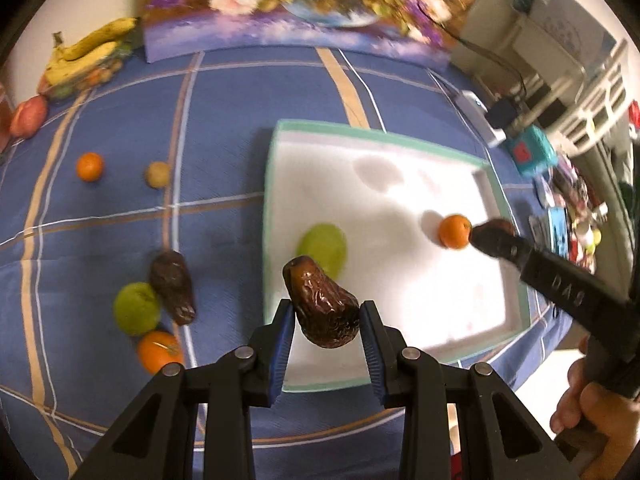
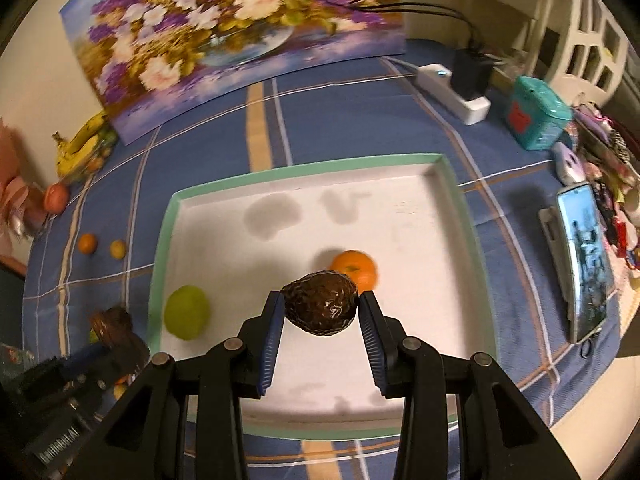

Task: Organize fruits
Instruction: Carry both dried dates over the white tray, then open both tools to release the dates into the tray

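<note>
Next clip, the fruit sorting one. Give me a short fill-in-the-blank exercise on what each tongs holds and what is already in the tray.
1. The left tongs and the right tongs each grip a dark brown ____.
2. Inside the white tray lie an orange and a green ____.
3. The tray's rim is coloured ____.
4. Behind the tray stands a painting of ____.

Missing words: avocado; apple; green; flowers

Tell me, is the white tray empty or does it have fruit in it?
Not empty. The white tray holds two loose fruits: a green apple near its left wall and an orange further right.
</note>
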A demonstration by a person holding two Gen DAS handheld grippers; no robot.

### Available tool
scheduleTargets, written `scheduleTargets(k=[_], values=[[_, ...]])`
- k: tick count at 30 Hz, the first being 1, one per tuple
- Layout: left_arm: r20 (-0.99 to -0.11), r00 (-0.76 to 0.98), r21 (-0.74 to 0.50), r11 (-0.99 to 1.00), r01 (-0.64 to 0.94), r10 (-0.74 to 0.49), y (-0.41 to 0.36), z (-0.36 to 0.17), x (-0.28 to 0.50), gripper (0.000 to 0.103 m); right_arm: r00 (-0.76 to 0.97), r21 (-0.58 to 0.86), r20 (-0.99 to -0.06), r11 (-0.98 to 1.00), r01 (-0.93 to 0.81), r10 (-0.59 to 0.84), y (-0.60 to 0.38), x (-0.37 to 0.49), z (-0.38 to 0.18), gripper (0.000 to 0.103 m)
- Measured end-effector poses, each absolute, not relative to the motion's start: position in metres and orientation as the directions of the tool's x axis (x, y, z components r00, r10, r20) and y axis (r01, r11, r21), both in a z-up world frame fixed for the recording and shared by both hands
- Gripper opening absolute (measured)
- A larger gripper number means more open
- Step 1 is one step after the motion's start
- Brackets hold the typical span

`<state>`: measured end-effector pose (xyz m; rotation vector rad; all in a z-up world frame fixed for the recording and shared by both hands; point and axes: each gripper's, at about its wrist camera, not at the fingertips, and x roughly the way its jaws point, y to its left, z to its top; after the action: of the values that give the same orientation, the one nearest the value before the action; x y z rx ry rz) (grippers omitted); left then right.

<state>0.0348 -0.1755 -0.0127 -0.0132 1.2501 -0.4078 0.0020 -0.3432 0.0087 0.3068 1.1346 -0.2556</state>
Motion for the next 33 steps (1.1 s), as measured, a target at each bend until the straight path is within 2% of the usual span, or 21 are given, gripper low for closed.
scheduleTargets(k=[6, 18, 33], values=[[-0.939, 0.215, -0.193, 0.928, 0.319, -0.270, -0.186, -0.028, 0.033, 0.035, 0.380, 0.094, -0.924, 0.936, 0.339, -0.045, -0.342, 0.004, 0.005, 0.040], [-0.962, 0.155, -0.169, 0.940, 0.297, -0.223, -0.191, -0.057, 0.037, 0.036, 0.219, 0.065, -0.976, 0.944, 0.322, -0.007, -0.335, 0.011, -0.044, 0.040], [-0.964, 0.153, -0.164, 0.939, 0.302, -0.217, -0.194, -0.057, 0.039, 0.036, 0.217, 0.064, -0.976, 0.948, 0.311, -0.005, -0.332, 0.012, -0.046, 0.040]])
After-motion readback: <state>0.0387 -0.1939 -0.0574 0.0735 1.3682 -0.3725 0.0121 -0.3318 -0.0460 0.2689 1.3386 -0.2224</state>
